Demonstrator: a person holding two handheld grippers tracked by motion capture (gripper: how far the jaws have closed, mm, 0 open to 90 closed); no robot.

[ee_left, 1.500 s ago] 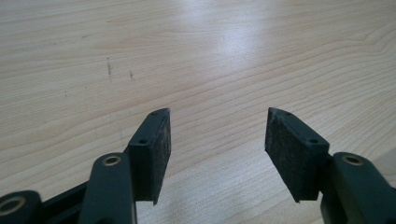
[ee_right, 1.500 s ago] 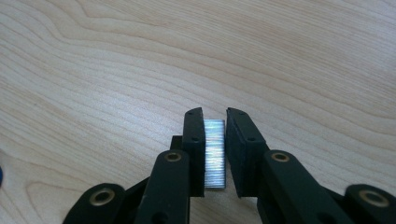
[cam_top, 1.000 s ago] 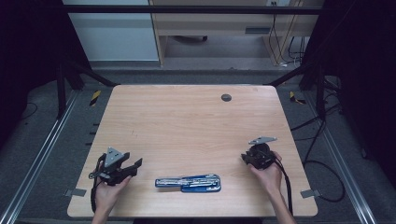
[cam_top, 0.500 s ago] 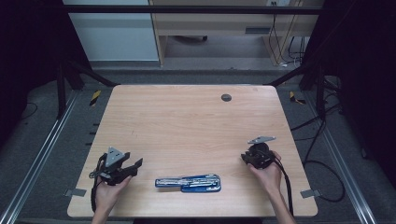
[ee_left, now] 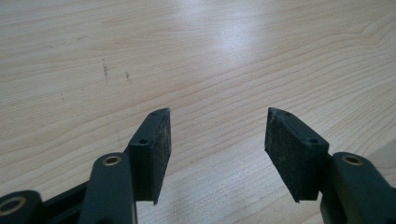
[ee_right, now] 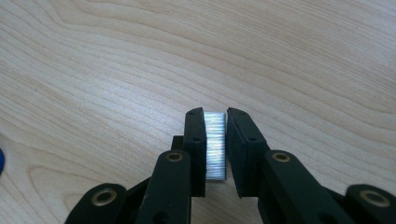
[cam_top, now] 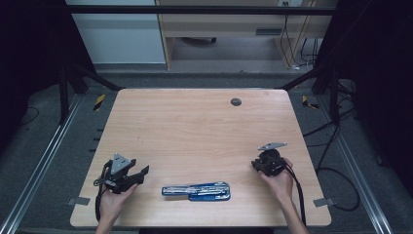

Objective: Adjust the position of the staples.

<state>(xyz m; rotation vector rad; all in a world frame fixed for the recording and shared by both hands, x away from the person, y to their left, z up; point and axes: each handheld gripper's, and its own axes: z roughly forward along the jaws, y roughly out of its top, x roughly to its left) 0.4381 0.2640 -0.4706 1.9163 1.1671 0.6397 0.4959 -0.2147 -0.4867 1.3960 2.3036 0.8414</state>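
Two grippers sit low over the wooden table [cam_top: 195,126]. At seven o'clock, the left gripper [cam_top: 139,174] has its jaws spread wide over bare wood. At four o'clock, the right gripper [ee_right: 215,140] pinches a strip of staples [ee_right: 215,144]. A blue stapler [cam_top: 197,190] lies open at six o'clock between them.

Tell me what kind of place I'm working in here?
Likely a lab data-collection rig: a bare wooden table inside a dark metal frame, loose cables on grey carpet. The right gripper clamps a staple strip; a blue stapler lies open.
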